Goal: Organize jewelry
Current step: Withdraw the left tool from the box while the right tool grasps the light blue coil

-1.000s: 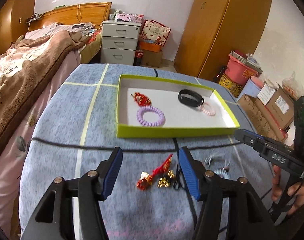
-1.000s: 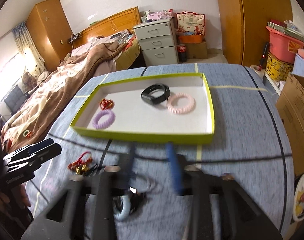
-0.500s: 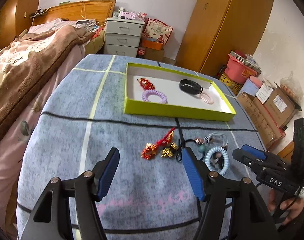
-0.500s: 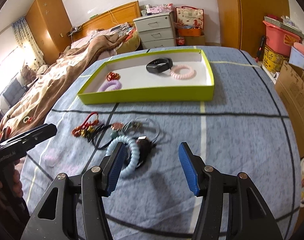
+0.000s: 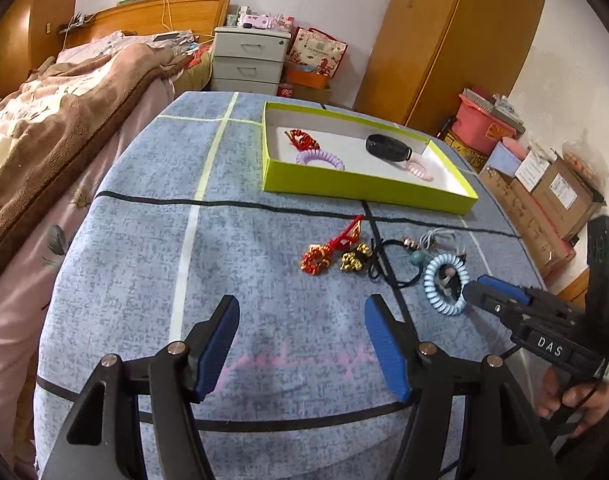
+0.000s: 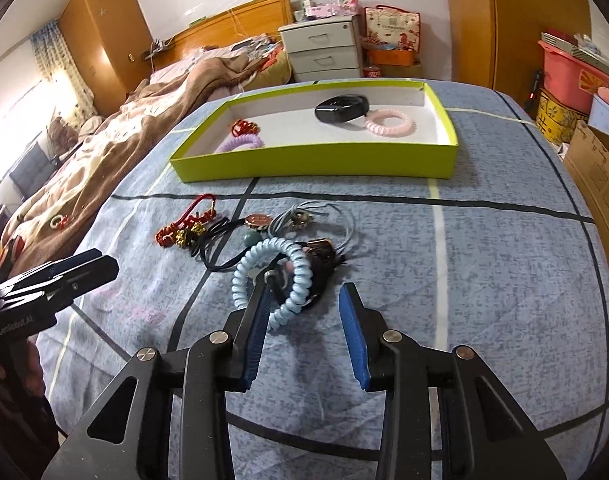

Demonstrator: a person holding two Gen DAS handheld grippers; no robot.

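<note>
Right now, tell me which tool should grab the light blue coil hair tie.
The right tool. Its open fingers already flank the near edge of the light blue coil hair tie. The left tool, also open, hovers over bare cloth away from it.

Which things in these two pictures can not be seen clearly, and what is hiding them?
- Purple coil: in the right wrist view the green tray's near wall hides its lower part.
- Dark item behind the light blue coil: the coil and the right gripper cover it; its kind is unclear.
- Pile's small charms: too small in the left wrist view to identify.
</note>
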